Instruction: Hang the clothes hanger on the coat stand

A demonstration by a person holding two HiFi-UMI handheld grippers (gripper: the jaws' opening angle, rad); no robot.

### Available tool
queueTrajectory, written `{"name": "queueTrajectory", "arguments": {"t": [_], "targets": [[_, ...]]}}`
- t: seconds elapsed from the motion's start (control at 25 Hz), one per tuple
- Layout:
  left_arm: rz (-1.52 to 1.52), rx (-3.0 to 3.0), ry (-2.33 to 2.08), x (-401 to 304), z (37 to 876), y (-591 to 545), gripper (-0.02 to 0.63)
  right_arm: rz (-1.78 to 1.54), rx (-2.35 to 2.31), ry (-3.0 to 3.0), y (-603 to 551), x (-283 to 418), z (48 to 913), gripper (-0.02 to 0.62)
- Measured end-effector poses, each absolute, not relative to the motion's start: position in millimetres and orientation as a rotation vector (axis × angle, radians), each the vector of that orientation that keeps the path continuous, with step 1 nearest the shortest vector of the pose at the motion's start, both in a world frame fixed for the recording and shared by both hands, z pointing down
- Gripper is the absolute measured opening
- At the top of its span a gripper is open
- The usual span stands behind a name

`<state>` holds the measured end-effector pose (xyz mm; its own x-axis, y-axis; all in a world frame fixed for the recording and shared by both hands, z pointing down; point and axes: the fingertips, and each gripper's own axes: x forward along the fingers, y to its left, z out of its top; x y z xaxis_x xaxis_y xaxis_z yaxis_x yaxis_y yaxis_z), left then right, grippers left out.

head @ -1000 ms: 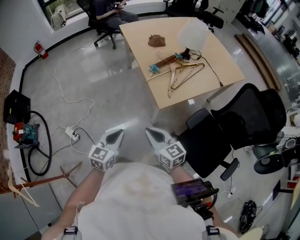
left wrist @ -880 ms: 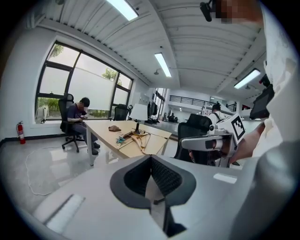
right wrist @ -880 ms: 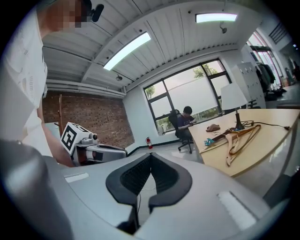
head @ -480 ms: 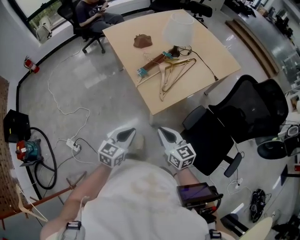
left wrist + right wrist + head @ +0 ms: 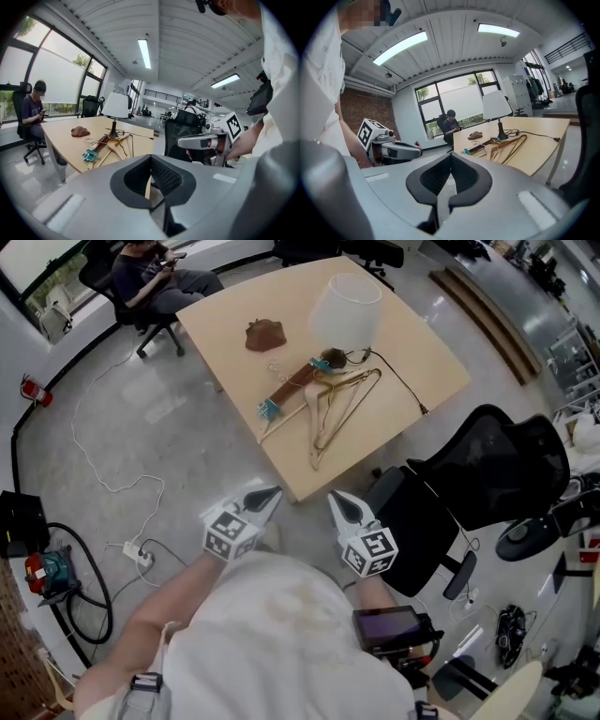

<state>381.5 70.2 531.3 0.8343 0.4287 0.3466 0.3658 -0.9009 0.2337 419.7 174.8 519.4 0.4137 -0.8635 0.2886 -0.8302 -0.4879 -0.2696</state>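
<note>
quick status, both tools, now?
Left tool: closed, holding nothing.
Right tool: closed, holding nothing.

The hangers lie on the table at top centre, just below the lamp. My left gripper and right gripper sit side by side below the table's near corner. A chair stands at right.

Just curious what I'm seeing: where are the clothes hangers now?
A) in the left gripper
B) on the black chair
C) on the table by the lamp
C: the clothes hangers lie on the table beside the lamp, while the left gripper and right gripper are shut with nothing between their jaws.
</note>
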Motion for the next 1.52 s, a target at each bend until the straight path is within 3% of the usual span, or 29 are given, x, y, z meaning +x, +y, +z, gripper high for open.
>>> {"name": "queueTrajectory", "arguments": {"t": [0.32,1.08,1.28,1.52], "targets": [[0.659,2.825,0.698,435,542,55,0.002,-0.618,-2.619,1.462,160,459,522,0.014],[1.180,2.669,0.499,592,647,81,0.008,-0.721,-2.561,1.493,183,575,546,0.014],[1.288,2.653,0.451,637,678,85,0.083,-0.749,-2.530,1.465,196,605,559,0.014],[1.391,2.629,0.334,680,705,82,0.123,-0.783,-2.519,1.397,219,625,570,0.014]]}}
